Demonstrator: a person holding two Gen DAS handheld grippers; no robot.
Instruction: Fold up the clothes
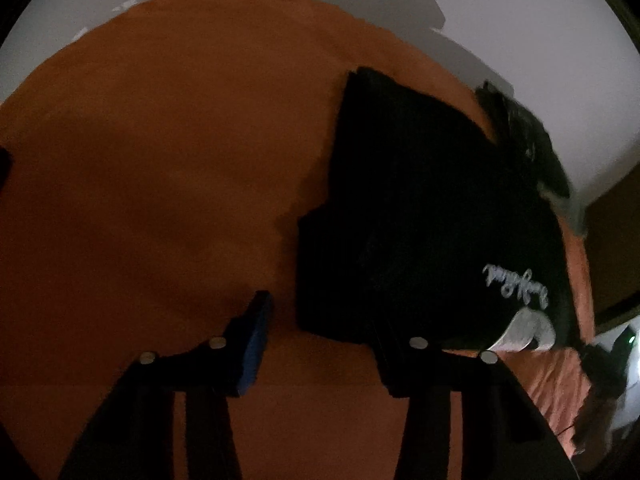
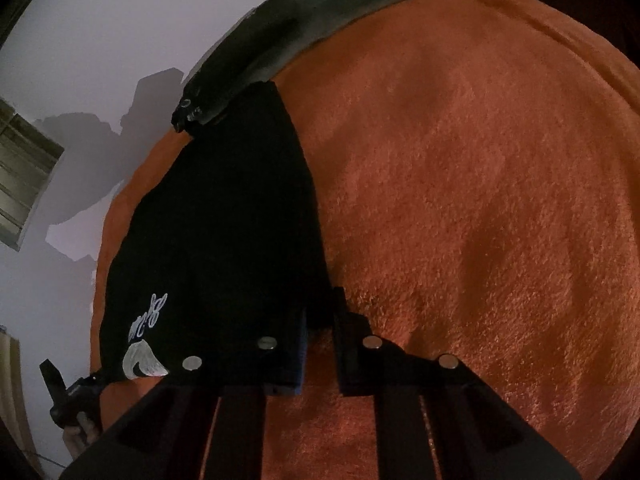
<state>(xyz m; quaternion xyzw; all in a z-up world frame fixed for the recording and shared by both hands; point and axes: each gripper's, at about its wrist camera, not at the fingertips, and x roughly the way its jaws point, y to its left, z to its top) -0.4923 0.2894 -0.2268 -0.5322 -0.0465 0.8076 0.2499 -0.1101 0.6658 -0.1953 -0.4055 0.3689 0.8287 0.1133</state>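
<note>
Black garment (image 2: 224,232) lies folded flat on the orange fleece blanket (image 2: 480,200), white script and a white patch at its near-left corner. Its far end touches a dark grey cloth pile (image 2: 280,40) at the blanket's far edge.

Right of the garment's straight right edge: wide bare fleece, lots of working room. Left side tight, blanket edge runs just past the garment, white wall (image 2: 80,60) behind.

Right gripper (image 2: 320,344): jaws nearly together, pinching the garment's near-right corner.

Left gripper (image 1: 324,340): jaws stand clearly apart. Right finger sits at or under the garment's (image 1: 420,220) near edge, left finger (image 1: 256,336) on bare blanket (image 1: 140,180); firm hold can't be confirmed.

No containers in view.
</note>
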